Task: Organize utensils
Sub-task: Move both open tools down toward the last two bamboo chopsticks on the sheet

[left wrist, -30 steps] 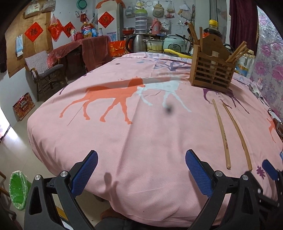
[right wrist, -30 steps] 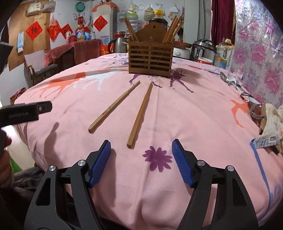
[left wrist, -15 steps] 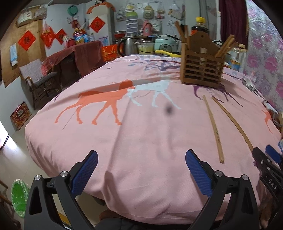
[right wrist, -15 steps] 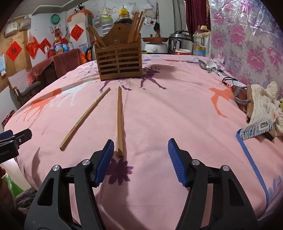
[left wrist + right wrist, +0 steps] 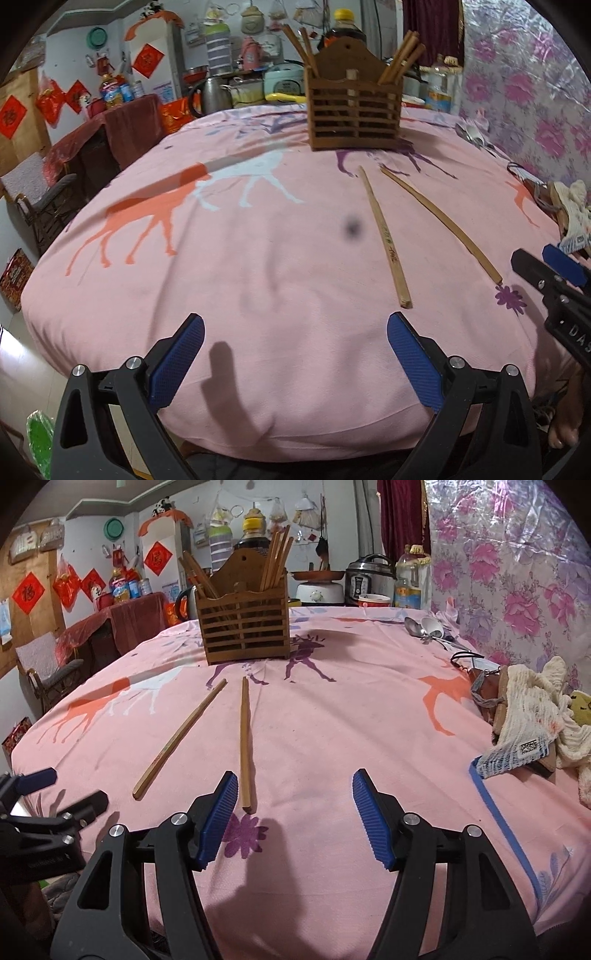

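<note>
From the left wrist view, I take the wooden holder (image 5: 356,110) as my landmark; it stands at the far side of the pink tablecloth (image 5: 258,277) with several chopsticks already upright in its left and right compartments; that part of the job I judge done. Two loose chopsticks remain on the cloth in front of it: the left chopstick (image 5: 384,236) runs from near the holder's foot toward me, and the right chopstick (image 5: 439,221) angles away beside it, the two apart at their near ends. My left gripper (image 5: 295,354) has its blue pads spread wide with nothing but cloth between them; it sits nearer to me than both sticks, well short of the holder.

From the right wrist view, the holder (image 5: 243,624) is again at the far side, and the same two sticks lie before it; the right chopstick (image 5: 245,742) ends just beside the left pad of my right gripper (image 5: 291,808). Its jaws have just been closing a little, yet they stand apart and empty; the stick's end lies at that pad's tip, not gripped. Spoons (image 5: 424,627) rest to the right of the holder, near the wall covering; I'd count them as left to sort too; so both loose chopsticks still wait.
</note>
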Tool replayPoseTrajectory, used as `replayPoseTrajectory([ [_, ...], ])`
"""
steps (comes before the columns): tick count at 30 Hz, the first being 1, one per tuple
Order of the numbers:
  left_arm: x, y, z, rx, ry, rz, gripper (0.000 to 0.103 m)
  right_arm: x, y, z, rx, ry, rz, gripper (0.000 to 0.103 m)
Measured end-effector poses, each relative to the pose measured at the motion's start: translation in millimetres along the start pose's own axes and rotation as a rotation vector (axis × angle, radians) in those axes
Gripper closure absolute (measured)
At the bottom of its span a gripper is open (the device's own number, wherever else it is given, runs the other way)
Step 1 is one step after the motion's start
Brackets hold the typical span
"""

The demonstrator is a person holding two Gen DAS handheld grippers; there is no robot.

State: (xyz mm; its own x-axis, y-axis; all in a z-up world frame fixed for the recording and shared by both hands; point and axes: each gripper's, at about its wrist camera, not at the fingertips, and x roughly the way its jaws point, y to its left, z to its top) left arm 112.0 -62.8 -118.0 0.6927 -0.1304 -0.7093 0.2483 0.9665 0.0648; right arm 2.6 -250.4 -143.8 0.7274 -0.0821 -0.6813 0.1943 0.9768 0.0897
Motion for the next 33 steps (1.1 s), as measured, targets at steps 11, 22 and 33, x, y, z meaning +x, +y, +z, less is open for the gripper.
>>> replayPoseTrajectory([
  [11, 19.2, -18.8, 11.9, 0.05, -0.006, -0.001, 0.006, -0.4, -7.9, 1.9, 0.031, -0.003, -0.014, 0.039],
  [22, 20.9, 9.3, 11.8, -0.041, 0.018, 0.024, 0.005, 1.5, -23.0, 2.2, 0.11, 0.008, -0.024, 0.033],
  [33, 29.8, -30.0, 21.1, 0.068, -0.003, -0.033, 0.005, 5.4, -38.3, 1.4, 0.195, 0.024, -0.03, 0.033],
])
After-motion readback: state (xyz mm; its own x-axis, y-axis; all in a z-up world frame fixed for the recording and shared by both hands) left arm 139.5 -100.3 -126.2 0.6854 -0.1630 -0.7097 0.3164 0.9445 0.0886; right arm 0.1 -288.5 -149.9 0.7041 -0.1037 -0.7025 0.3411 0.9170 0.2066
